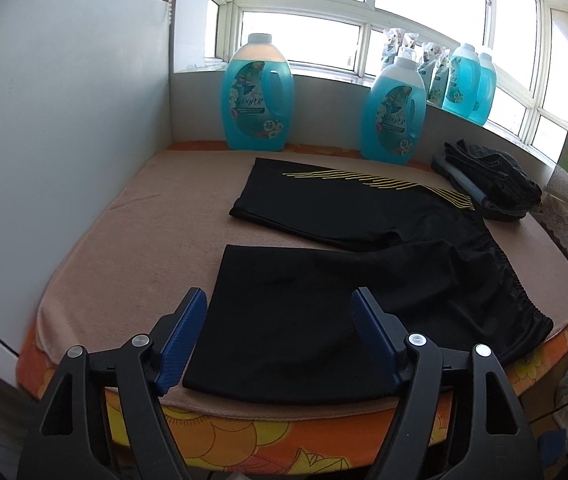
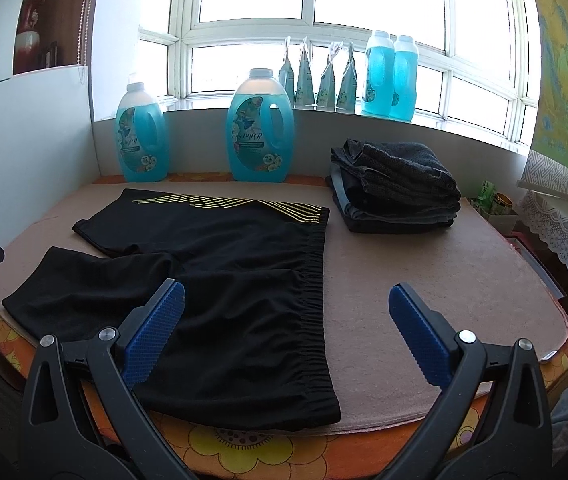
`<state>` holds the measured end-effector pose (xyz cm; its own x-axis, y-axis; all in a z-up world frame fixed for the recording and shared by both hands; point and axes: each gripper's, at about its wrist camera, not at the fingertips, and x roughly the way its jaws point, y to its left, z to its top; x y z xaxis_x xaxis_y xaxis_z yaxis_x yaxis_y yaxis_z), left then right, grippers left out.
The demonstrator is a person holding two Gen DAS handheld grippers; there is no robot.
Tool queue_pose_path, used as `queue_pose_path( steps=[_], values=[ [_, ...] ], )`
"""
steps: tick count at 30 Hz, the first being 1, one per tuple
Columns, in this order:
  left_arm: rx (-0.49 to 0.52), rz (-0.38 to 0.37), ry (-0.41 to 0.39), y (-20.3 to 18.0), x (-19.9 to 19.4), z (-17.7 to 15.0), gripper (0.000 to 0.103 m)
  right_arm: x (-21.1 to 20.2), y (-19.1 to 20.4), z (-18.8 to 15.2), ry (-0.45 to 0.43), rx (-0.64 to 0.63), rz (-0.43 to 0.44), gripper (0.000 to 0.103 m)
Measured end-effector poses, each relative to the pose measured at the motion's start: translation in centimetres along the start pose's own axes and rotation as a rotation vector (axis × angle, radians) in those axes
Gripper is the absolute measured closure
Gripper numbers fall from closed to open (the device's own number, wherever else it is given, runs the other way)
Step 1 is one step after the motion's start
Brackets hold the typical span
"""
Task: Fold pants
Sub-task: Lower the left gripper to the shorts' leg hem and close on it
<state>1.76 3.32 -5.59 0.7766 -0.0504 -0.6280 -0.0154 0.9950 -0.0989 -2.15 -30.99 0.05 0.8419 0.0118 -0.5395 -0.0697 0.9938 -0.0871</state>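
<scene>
Black shorts [image 1: 364, 216] [image 2: 235, 248] with yellow stripes along the far leg lie spread flat on a beige mat [image 1: 143, 240] [image 2: 424, 260], with the elastic waistband toward the right. My left gripper [image 1: 279, 294] is open over the near leg's hem end. The cloth lies between its blue pads [image 1: 181, 340], but I see no pinch on it. My right gripper [image 2: 287, 286] is open and wide over the near end of the waistband. One of its pads [image 2: 151, 336] is over the fabric and the other is over bare mat.
Two blue detergent bottles [image 1: 257, 96] [image 2: 259, 128] stand at the back of the mat. A stack of folded dark clothes [image 1: 488, 184] [image 2: 396, 184] sits at the back right. More bottles and pouches line the windowsill [image 2: 388, 76]. A white panel [image 1: 63, 120] borders the left side.
</scene>
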Motion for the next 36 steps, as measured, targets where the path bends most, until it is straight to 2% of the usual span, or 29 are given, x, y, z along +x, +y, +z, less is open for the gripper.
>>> queue_pose_path(
  steps=[1, 7, 11, 15, 17, 18, 24, 30, 36],
  values=[
    [0.0, -0.005, 0.004, 0.3, 0.0, -0.1, 0.042, 0.1, 0.1, -0.1, 0.005, -0.008, 0.006, 0.0],
    [-0.005, -0.002, 0.055, 2.5, 0.7, -1.0, 0.053, 1.0, -0.3, -1.4, -0.001, -0.024, 0.1, 0.0],
    [-0.022, 0.004, 0.1, 4.0, 1.2, -2.0, 0.059, 1.7, -0.3, -2.2, 0.05, -0.087, 0.091, 0.0],
    [-0.055, -0.008, 0.152, 5.1, 1.9, -3.3, 0.063, 2.4, -0.1, -3.1, 0.112, -0.12, 0.123, 0.0],
    [-0.065, -0.016, 0.178, 5.4, 2.4, -3.9, 0.071, 2.7, 0.3, -3.6, 0.132, -0.146, 0.136, 0.0],
    [-0.066, -0.015, 0.184, 5.5, 2.5, -4.2, 0.071, 2.8, 0.5, -3.8, 0.138, -0.163, 0.136, 0.0],
    [-0.066, 0.006, 0.195, 6.2, 2.9, -5.0, 0.072, 3.0, 1.7, -4.8, 0.176, -0.243, 0.165, 0.011],
    [-0.075, 0.004, 0.224, 6.7, 4.1, -5.5, 0.072, 3.8, 1.9, -5.3, 0.216, -0.263, 0.177, 0.024],
    [-0.06, 0.001, 0.214, 6.4, 4.3, -5.4, 0.081, 4.0, 1.6, -5.6, 0.234, -0.286, 0.184, 0.029]
  ],
)
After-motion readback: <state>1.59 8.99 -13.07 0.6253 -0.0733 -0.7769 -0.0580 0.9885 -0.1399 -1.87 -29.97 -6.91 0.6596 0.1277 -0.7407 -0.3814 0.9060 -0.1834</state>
